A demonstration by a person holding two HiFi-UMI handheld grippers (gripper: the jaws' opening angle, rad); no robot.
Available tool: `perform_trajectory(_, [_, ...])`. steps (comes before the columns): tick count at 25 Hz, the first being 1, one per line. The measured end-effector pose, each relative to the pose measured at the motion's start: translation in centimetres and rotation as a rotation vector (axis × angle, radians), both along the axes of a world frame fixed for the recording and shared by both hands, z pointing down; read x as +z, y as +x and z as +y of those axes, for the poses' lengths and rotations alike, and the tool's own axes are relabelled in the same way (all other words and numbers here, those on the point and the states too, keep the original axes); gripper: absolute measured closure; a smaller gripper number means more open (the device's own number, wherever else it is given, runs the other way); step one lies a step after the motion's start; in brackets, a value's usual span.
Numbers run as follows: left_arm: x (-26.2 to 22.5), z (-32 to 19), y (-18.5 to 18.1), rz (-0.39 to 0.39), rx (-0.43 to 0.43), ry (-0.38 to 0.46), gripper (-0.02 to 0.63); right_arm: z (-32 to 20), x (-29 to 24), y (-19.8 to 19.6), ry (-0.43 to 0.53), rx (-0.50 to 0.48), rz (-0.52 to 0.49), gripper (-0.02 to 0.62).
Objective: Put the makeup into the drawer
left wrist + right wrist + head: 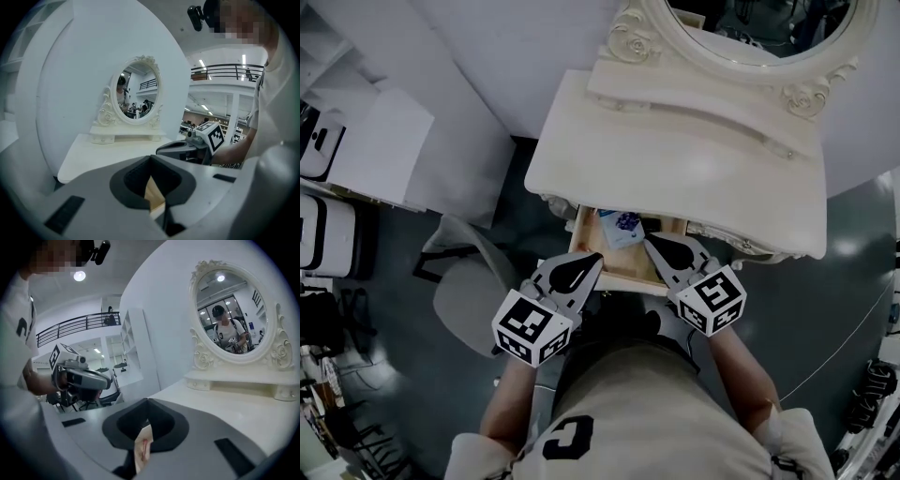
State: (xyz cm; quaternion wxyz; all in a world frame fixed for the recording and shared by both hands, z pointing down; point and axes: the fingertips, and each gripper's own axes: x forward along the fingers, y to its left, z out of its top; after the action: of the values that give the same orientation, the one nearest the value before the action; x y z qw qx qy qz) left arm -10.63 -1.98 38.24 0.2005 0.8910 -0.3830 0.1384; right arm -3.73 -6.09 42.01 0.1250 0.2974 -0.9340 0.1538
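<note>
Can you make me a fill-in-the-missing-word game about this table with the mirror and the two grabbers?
1. The drawer under the white tabletop is pulled ____.
2. The mirror standing at the back of the tabletop has an ____ shape.
3. The left gripper and the right gripper both have their jaws ____.

Missing words: open; oval; shut.

Left gripper and right gripper hover above the open drawer; a blue-printed packet lies inside.
</note>
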Motion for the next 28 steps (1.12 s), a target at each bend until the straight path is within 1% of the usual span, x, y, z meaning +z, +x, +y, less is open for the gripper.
perform_trajectory(2, [-0.4, 0.4, 0.8, -0.003, 0.005, 0.012, 0.554, 0.6, -1.0, 0.5, 0.006, -0.011, -0.02, 0.568])
perform_trajectory(6, [-1.2, 1.4, 2.2, 0.002, 0.014, 0.032, 0.554, 2.3, -2.3, 1.4, 0.052, -0.038, -0.002, 0.568])
perform_trajectory(9, [-1.8, 2.2, 3.3, -0.005, 0.015, 0.054, 0.554, 3.4, -3.2, 2.1, 0.078, -0.053, -0.011, 0.568])
perform_trajectory(16, [-2.9, 4.2, 5.8, -0.013, 0.009, 0.08, 0.554, 5.8, -4.5, 4.5, 0.093, -0.066, -0.039, 0.568])
perform_trajectory(20, [-3.2, 5.5, 6.9, -0.006, -0.003, 0.091, 0.554, 7.5, -4.8, 5.3, 0.099, -0.092, -0.045, 0.568])
perform_trajectory(28, [-3.2, 8.3, 8.1, -0.012, -0.042, 0.08, 0.554, 10.3, -5.0, 6.2, 0.096, -0.143, -0.068, 0.567])
